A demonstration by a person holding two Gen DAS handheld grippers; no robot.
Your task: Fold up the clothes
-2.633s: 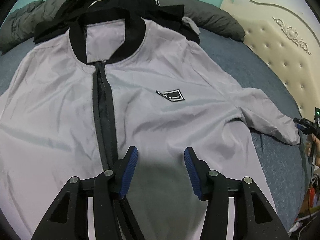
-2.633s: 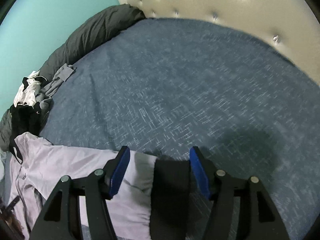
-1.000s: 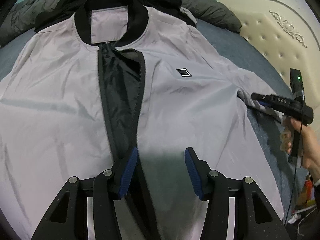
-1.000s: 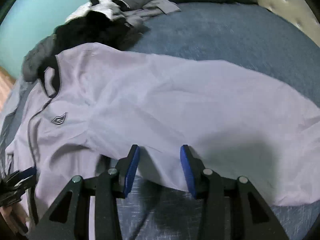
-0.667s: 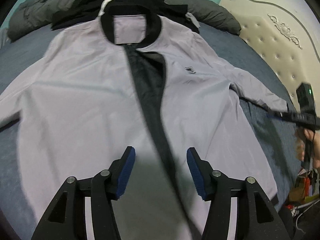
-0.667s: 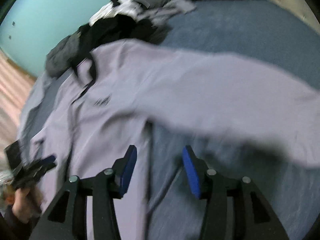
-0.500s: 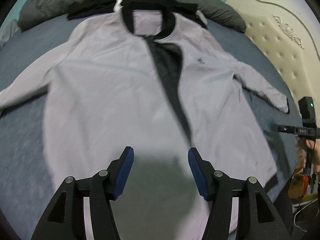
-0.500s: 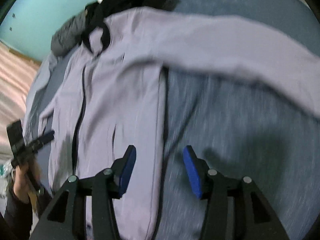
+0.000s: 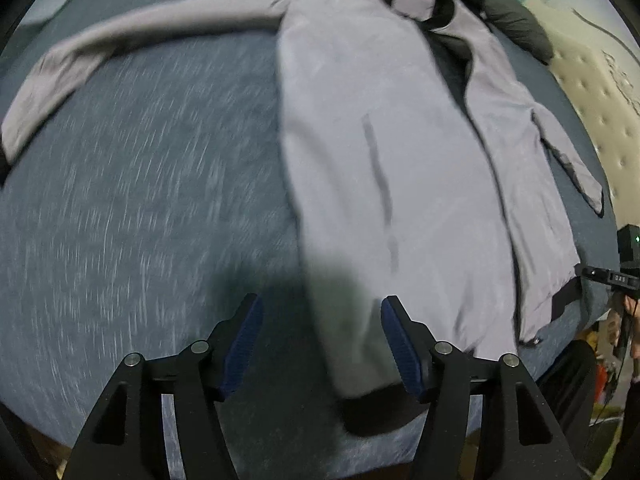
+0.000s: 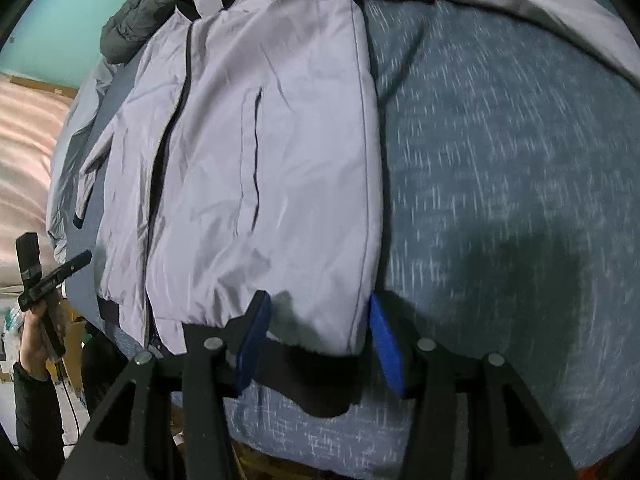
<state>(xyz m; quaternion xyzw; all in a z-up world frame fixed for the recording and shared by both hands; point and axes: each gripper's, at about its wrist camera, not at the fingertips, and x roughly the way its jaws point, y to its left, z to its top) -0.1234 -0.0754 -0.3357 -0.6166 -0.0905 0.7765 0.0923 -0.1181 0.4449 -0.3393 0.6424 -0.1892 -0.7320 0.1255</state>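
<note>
The left gripper (image 9: 322,336) has its jaws spread wide and holds nothing; it hovers over the near end of the bed, with the jacket's black hem band (image 9: 376,412) lying below and between its blue pads. The right gripper (image 10: 316,340) also has its jaws spread, straddling the bottom corner of the jacket where grey fabric meets the black hem band (image 10: 316,384); whether the pads touch the cloth cannot be told.

The grey jacket (image 9: 380,128) lies face up on the blue bed (image 9: 140,200), collar (image 9: 436,4) at the far end, hem at the near edge. Its front is partly open along the zip (image 10: 168,136), showing dark lining. A slit pocket (image 10: 256,160) runs down one front panel. One sleeve (image 9: 120,40) stretches out sideways across the bed; the other sleeve (image 9: 568,160) lies angled close beside the body.

Beyond the collar sits a dark grey duvet (image 10: 132,20). A cream tufted headboard (image 9: 600,92) stands along one side. A person's hand (image 10: 38,340) holds the left gripper's handle at the bed's edge.
</note>
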